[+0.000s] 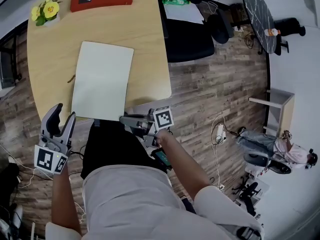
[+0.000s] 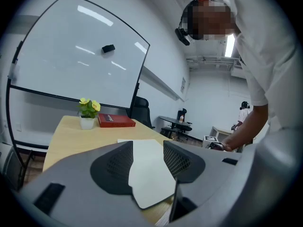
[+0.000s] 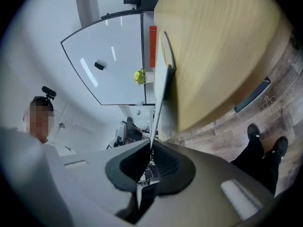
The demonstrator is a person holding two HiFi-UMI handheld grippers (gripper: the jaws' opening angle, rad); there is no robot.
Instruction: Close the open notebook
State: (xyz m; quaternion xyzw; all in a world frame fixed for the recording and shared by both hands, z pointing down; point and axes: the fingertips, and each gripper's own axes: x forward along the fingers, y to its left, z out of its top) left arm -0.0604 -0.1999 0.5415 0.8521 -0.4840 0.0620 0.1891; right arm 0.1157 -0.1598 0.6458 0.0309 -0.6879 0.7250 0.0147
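We see the notebook (image 1: 102, 79) white face up on the table's (image 1: 145, 44) near half, reaching its near edge; right gripper (image 1: 126, 119) at that edge, jaws pinched on the notebook's near-right corner; left gripper (image 1: 65, 113) just off the same edge, jaws wide, empty, with the notebook's near-left corner just ahead.

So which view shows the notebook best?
Head view: the whole notebook lies in sight on the table. Left gripper view shows part of it beyond open jaws; right gripper view only its edge, pinched between the jaws.
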